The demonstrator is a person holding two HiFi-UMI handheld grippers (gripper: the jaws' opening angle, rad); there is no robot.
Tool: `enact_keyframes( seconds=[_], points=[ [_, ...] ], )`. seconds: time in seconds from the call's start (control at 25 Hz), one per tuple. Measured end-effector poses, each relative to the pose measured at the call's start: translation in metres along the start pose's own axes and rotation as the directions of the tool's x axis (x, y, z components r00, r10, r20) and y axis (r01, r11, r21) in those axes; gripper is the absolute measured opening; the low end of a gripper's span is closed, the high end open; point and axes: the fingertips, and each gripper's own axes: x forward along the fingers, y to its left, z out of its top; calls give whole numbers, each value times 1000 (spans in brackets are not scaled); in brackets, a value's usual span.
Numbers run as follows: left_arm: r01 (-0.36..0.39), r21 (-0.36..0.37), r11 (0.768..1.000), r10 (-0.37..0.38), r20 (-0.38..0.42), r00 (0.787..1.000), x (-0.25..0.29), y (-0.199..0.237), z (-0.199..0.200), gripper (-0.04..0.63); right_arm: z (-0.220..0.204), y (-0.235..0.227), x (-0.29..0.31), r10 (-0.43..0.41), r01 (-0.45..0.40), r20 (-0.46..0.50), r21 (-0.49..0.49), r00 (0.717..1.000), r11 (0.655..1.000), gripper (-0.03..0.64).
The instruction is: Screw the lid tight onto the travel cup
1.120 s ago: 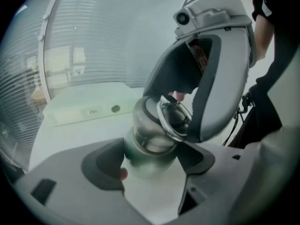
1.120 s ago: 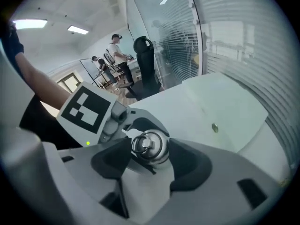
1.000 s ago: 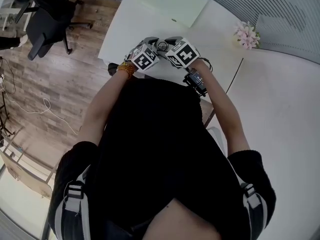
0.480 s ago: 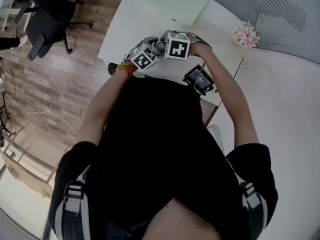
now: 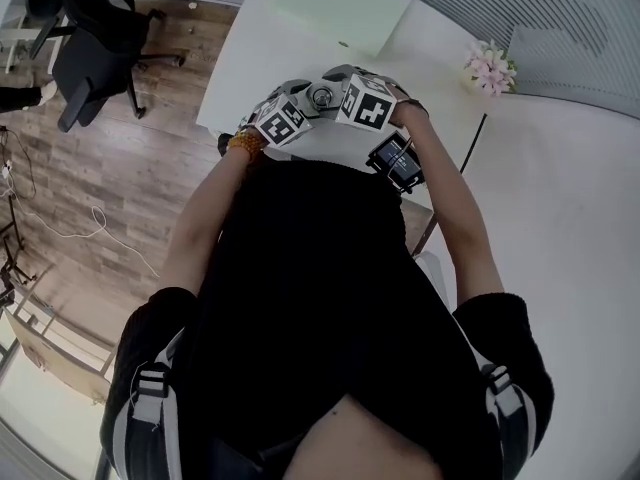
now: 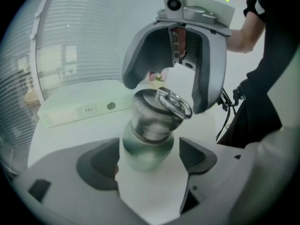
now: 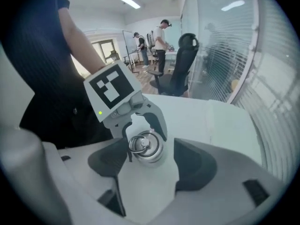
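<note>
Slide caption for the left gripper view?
Left gripper and right gripper, jaws just opened wider, straddle the steel travel cup and its ring-topped lid without gripping.

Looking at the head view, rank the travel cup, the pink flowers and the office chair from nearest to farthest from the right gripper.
From the right gripper, whose jaws have just been opening with the travel cup between them, ungripped:
1. travel cup, right beside it, at top centre.
2. pink flowers, off to the picture's right.
3. office chair, far off at the upper left.

Left tongs (image 6: 150,159) and right tongs (image 7: 149,162), jaws just opening, apart.
</note>
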Motion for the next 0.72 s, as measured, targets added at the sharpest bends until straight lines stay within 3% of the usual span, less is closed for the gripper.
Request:
enact_keyframes(
  seconds=[0.2,0.36,0.52,0.64,0.72],
  points=[
    [-13,-31,999,13,1,1000,-22,3,-18,405,-3,-3,-33,-106,99,99,72,989,992,314],
    [-45,-65,997,52,112,992,-56,12,2,403,5,-13,-67,-235,208,226,140,945,968,313],
    [-135,-127,983,165,267,950,-97,34,49,403,19,-27,-104,-402,334,341,241,850,911,279],
    [-233,-180,956,284,355,891,-125,58,87,403,32,-36,-127,-512,413,404,310,758,856,265],
    [-290,-211,934,353,404,844,-141,70,113,402,41,-42,-144,-581,463,446,352,681,813,258]
  ],
)
